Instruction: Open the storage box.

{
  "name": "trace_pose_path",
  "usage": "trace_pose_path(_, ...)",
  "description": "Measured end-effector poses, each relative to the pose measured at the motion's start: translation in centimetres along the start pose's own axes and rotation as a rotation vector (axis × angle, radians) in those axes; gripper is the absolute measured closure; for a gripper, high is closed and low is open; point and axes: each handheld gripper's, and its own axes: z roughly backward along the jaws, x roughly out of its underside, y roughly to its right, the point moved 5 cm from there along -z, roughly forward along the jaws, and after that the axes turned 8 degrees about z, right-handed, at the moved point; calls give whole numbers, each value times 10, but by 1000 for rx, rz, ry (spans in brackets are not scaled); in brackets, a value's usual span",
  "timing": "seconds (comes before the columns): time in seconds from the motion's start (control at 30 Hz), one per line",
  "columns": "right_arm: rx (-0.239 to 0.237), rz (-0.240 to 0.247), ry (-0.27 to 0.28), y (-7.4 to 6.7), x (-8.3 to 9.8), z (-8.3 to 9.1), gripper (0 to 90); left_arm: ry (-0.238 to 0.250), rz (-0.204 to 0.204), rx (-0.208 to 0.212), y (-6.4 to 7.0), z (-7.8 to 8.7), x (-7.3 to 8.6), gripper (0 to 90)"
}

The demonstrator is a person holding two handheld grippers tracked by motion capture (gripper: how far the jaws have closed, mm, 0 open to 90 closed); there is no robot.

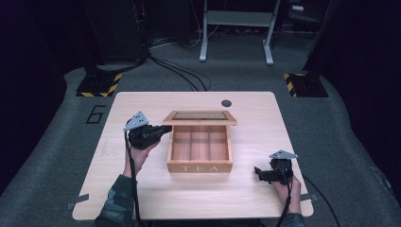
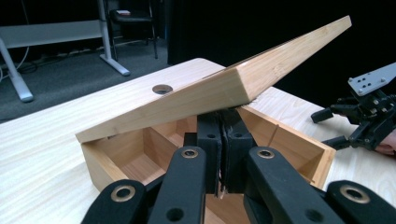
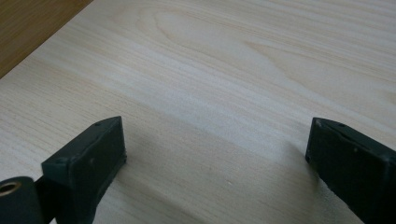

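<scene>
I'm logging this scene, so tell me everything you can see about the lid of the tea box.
The lid is a light wooden frame, and the high view shows a darker panel set in its middle. It is raised partway, tilted up from the far edge of the tea box, which stands mid-table with its wooden compartments showing. The left gripper, jaws shut, sits under the lid's lifted corner and appears to prop it up. Nothing else touches it.

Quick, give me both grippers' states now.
Left gripper: closed, its tips under the raised lid of the tea box.
Right gripper: open, holding nothing, over the table.
</scene>
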Motion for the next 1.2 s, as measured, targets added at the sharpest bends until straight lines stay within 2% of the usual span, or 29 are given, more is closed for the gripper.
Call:
trace_pose_path(0.67, 0, 2, -1, 0, 0, 0, 44, -2, -31, -24, -9, -6, -33, 878)
trace_pose_path(1.2, -2, 6, 0, 0, 0, 0, 44, -7, -23, -30, -14, -12, -48, 882)
